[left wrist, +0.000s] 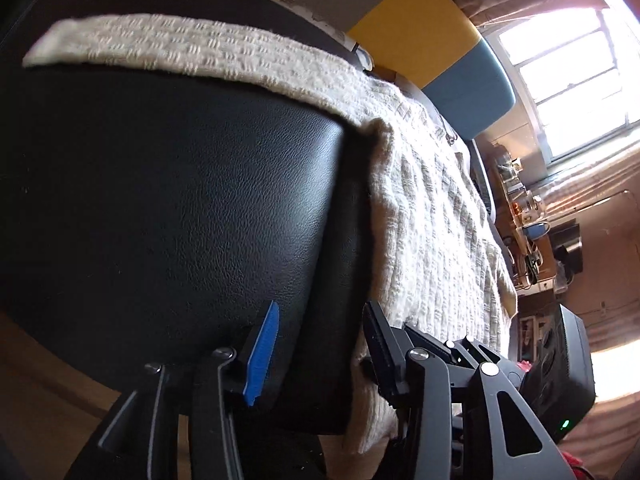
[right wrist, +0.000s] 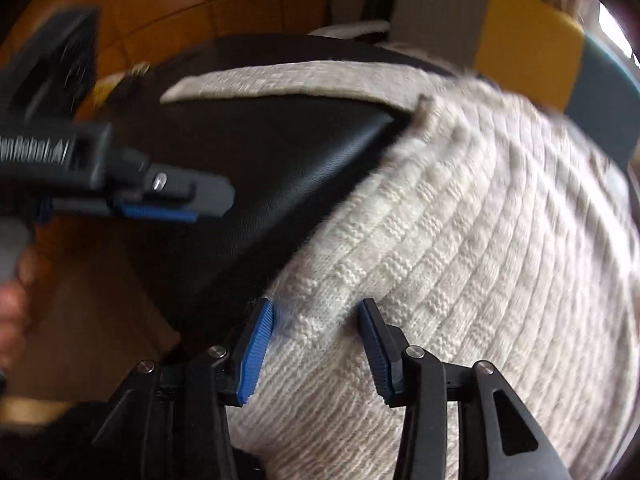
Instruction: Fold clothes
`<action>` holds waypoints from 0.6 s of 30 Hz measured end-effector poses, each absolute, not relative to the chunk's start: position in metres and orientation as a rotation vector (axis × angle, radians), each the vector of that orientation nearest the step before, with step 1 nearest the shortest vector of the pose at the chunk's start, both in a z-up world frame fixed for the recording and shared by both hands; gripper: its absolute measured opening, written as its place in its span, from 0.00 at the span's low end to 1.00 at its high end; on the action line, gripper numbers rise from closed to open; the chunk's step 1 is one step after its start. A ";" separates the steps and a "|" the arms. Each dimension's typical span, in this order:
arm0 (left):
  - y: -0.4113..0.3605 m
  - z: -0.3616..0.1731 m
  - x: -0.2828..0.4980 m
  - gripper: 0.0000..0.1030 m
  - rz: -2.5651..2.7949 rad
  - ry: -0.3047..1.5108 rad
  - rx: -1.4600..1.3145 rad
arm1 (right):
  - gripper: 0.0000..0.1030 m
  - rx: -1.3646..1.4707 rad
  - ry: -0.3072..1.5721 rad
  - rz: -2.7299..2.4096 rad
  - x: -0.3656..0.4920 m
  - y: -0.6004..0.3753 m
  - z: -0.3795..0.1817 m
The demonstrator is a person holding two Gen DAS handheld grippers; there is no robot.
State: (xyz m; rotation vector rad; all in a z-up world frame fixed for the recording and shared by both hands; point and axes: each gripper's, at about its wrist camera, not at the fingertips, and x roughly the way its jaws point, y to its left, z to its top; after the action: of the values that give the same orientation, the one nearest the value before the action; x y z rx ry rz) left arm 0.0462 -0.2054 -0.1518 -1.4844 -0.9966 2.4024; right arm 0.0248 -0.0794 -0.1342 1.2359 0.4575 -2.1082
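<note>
Right wrist view alone shows right gripper (right wrist: 316, 348) wide, straddling cream sweater (right wrist: 460, 260) hem; left wrist: left gripper (left wrist: 320, 352) wide over black cushion (left wrist: 180, 200)

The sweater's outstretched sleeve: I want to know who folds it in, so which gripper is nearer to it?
Left. The left gripper hangs over the black surface just short of the sleeve. The right gripper straddles the sweater hem, farther away.

Cream basket-weave knit sweater (right wrist: 460, 240) on black leather surface (left wrist: 180, 200); blue ribbed pads (right wrist: 256, 356) on black claws.
</note>
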 end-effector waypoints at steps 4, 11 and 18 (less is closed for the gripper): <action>-0.194 -0.158 0.038 0.46 2.327 -1.050 -1.467 | 0.12 1.315 0.123 -2.037 -0.001 -0.046 -0.135; -0.176 -0.165 0.020 0.51 2.138 -1.177 -1.426 | 0.11 1.292 -0.944 -1.800 -0.065 0.106 -0.161; -0.138 -0.165 -0.014 0.52 2.004 -1.213 -1.416 | 0.11 1.307 -1.186 -1.767 -0.068 0.158 -0.197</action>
State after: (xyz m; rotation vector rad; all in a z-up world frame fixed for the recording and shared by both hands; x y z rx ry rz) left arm -0.0138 -0.1377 -0.1652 -1.4156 -1.2133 2.0043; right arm -0.0679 0.1584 -0.1967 1.3071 -1.1860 -1.7667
